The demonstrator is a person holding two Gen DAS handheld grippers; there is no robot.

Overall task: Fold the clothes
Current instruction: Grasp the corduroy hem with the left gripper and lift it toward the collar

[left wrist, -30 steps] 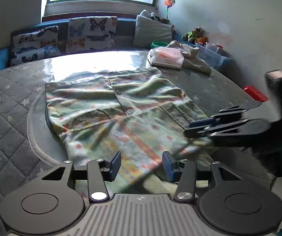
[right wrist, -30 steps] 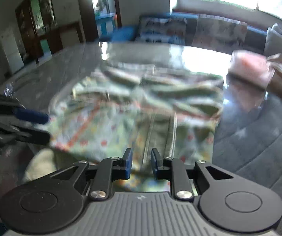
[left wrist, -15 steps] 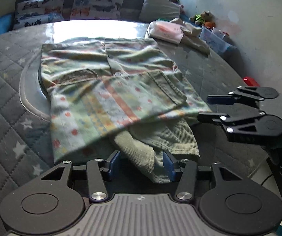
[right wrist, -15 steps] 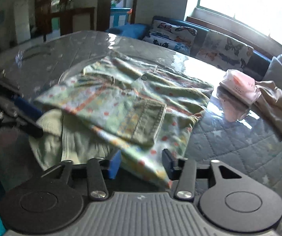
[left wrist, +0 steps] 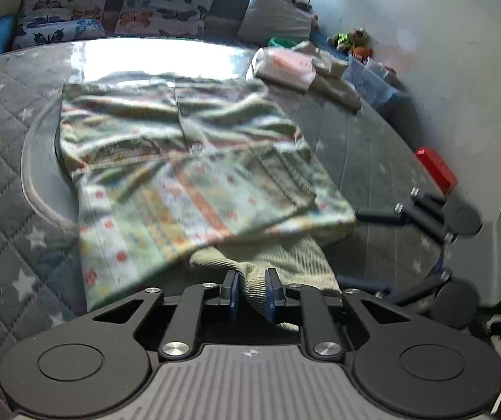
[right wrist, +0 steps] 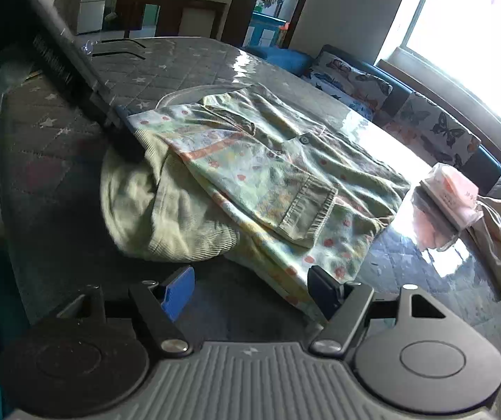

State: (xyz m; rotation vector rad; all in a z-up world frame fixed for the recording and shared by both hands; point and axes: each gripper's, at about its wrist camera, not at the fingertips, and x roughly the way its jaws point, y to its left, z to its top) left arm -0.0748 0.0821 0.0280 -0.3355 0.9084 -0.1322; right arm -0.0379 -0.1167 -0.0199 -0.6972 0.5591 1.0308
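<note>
A patterned green garment (left wrist: 194,161) lies flat on the round table, folded over, with a pocket (right wrist: 303,206) on top. A plain green ribbed part (left wrist: 275,259) sticks out from under it at the near edge. My left gripper (left wrist: 252,292) is shut on this ribbed cloth; it shows in the right wrist view (right wrist: 124,136) at the cloth's far left corner. My right gripper (right wrist: 250,290) is open and empty, just off the garment's near edge; it also shows in the left wrist view (left wrist: 390,245), to the right of the garment.
The table (left wrist: 5,112) has a grey quilted star cover. A pink pack (left wrist: 285,66) and a beige cloth (left wrist: 334,80) lie at the far right. A red box (left wrist: 436,169) is by the wall. Butterfly cushions (left wrist: 117,10) line the sofa behind.
My left gripper has closed on the ribbed green cloth at the near edge. My right gripper has opened wider and sits back from the garment's edge.
</note>
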